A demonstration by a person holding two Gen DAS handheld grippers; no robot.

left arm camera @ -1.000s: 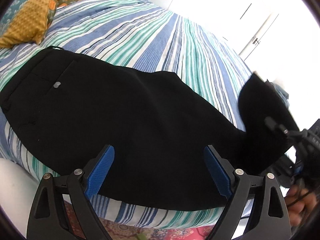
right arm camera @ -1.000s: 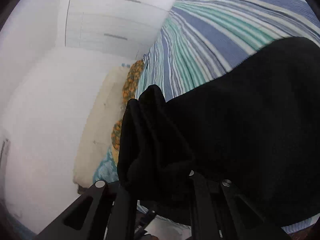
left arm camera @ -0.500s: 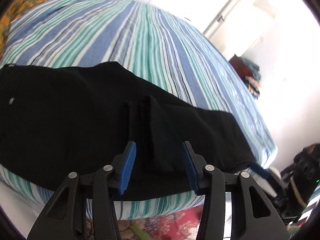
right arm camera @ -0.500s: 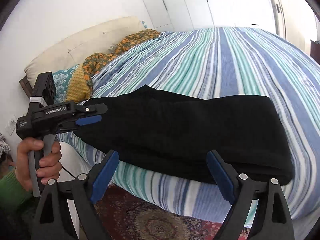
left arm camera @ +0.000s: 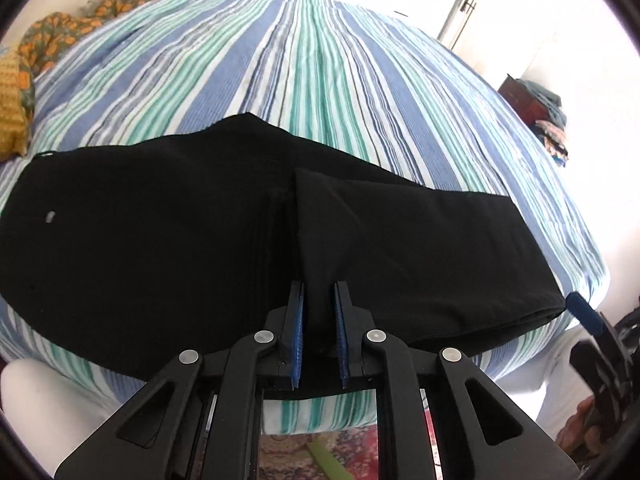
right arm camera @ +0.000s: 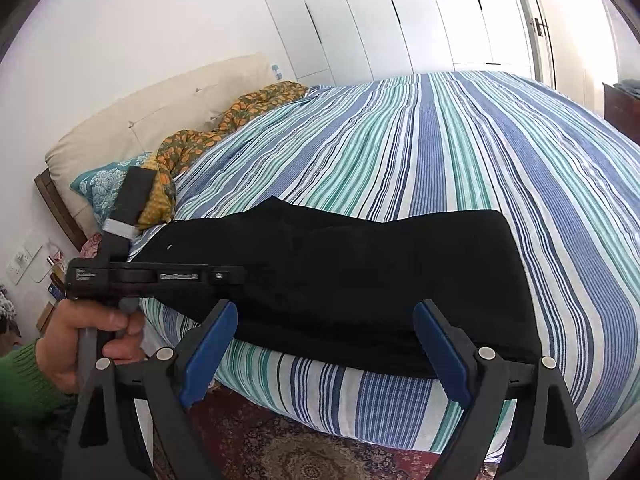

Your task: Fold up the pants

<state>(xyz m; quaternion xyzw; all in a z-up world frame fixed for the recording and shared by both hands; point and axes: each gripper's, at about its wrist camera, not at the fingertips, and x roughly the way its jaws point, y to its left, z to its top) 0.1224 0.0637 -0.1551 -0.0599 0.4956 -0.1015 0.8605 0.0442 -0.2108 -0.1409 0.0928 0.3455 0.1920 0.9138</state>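
Black pants (left arm camera: 168, 240) lie along the near edge of the striped bed (left arm camera: 304, 72), with the legs folded back over the upper part. My left gripper (left arm camera: 319, 320) is shut on the folded leg end of the pants near the bed's front edge. In the right wrist view the pants (right arm camera: 360, 264) lie folded across the bed's near edge. My right gripper (right arm camera: 324, 344) is open and empty, just in front of the bed's edge. The left gripper (right arm camera: 224, 276) shows there too, at the pants' left part.
Pillows and an orange patterned cloth (right arm camera: 224, 128) lie at the head of the bed. White wardrobe doors (right arm camera: 400, 16) stand behind. A patterned rug (right arm camera: 304, 452) covers the floor below. A dark chest with clothes (left arm camera: 536, 108) stands at the right.
My right gripper let go of the pant legs after laying them over, and drew back, open. My left gripper closed on the folded leg end.
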